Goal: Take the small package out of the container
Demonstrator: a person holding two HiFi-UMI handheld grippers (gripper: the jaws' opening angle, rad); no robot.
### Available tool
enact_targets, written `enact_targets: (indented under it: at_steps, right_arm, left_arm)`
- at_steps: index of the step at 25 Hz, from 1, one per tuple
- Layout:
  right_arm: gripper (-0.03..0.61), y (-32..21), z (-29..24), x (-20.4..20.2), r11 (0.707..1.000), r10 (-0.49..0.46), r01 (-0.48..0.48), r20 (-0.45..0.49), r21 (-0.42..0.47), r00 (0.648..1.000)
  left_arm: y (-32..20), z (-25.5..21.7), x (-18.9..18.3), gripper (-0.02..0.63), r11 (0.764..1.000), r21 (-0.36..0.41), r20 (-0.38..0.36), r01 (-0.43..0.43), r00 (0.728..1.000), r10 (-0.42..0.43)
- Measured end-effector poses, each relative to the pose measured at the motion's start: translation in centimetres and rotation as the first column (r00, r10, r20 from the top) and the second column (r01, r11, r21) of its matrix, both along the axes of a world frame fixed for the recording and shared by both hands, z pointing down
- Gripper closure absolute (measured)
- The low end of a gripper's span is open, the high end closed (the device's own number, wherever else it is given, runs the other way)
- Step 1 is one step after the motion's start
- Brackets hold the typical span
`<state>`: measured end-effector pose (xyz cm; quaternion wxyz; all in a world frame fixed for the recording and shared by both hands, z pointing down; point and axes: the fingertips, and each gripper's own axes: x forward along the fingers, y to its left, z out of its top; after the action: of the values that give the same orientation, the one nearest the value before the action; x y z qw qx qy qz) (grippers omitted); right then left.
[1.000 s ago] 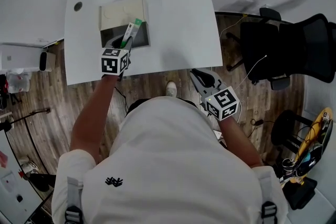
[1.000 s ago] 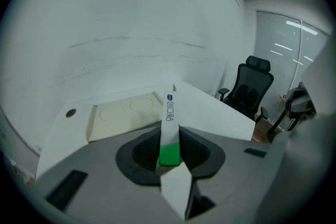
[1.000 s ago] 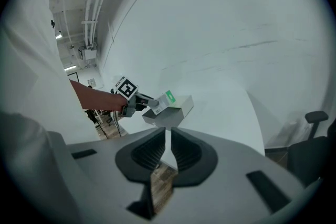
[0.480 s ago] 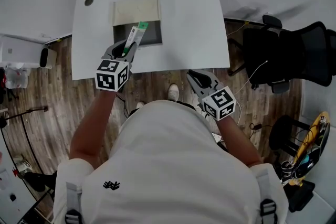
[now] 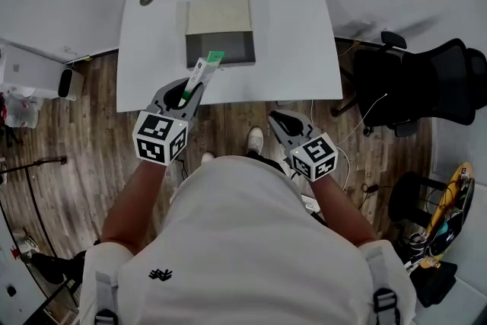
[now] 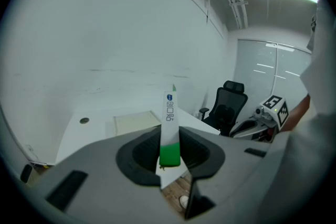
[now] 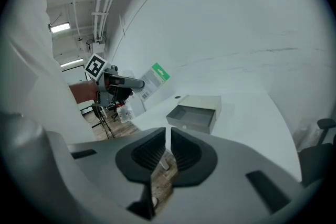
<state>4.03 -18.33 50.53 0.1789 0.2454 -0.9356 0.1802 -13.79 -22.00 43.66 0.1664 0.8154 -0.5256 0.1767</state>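
Left gripper view shows a slim white-and-green package (image 6: 169, 128).

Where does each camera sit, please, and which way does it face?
Head view: on the person's head, facing steeply down at the white table, open container, left claw and right claw; torso and forearms show.
Left gripper view: on the left claw, looking along jaws shut on the small package toward table and chair.
Right gripper view: on the right claw, along empty near-closed jaws toward the container.
Shared: both gripper views show the container.
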Motion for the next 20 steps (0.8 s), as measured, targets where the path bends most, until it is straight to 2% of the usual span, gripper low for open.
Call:
enact_targets:
  at_steps: [11,20]
  right_arm:
    - [0.548,4.2,-0.6,-4.7,1.0,0.01,-0.01,-0.008,0.026,1.0]
    - [0.558,7.2,-1.4,-6.7,0.998,0.047,-0.046,-0.006,0.048,0.999]
  left_arm:
    - [7.2,-1.9,-2.8,0.523,0.998,0.013,-0.027,-0.064,0.998,0.064]
    - [11.3,-1.5,-4.2,0.523,0.996,0.005,-0.07,-0.091,0.993,0.091]
